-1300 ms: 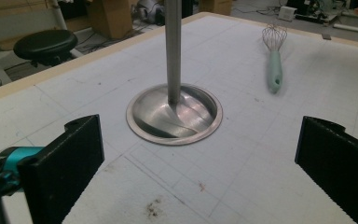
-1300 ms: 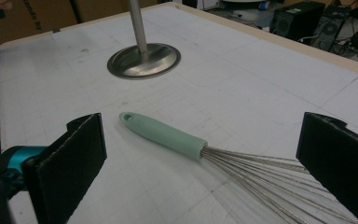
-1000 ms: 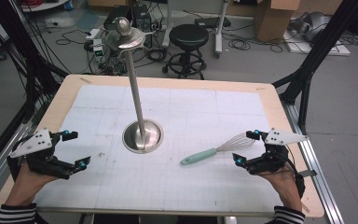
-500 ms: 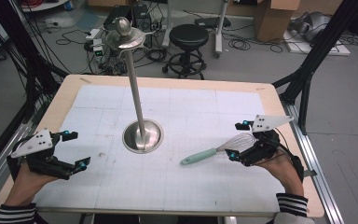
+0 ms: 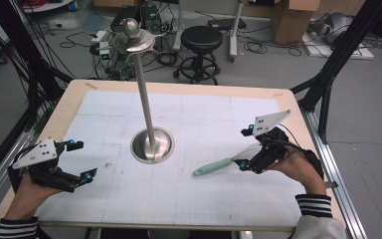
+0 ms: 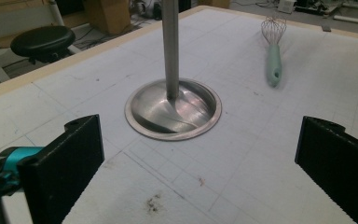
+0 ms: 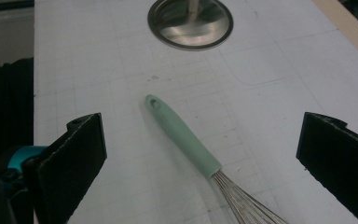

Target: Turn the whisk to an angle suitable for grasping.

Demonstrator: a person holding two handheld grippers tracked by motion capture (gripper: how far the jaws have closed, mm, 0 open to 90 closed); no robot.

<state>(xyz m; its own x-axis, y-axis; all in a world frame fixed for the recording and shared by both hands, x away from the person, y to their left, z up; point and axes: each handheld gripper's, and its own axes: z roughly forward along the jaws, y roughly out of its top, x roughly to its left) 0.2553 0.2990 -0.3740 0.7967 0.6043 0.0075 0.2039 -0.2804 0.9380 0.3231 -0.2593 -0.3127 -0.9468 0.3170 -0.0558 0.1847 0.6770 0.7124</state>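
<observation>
A whisk [image 5: 211, 167] with a mint-green handle and wire head lies flat on the white mat, right of centre. In the right gripper view its handle [image 7: 182, 133] runs between the two wide-apart jaws without touching them. My right gripper [image 5: 245, 148] is open and sits over the whisk's wire end. A steel stand [image 5: 149, 124], a tall pole on a round dished base [image 6: 186, 112] with a knob on top, rises from the middle of the table. My left gripper [image 5: 82, 160] rests open at the front left, holding nothing and facing the stand's base.
The white gridded mat [image 5: 204, 119] covers the wooden table [image 5: 179, 87]. On the floor beyond the far edge are a black stool [image 5: 201, 37], cables and boxes. Black frame legs [image 5: 328, 74] stand off the right side.
My right gripper has moved left and slightly away from the person, coming over the whisk's wire end. The left gripper and the whisk have stayed put.
</observation>
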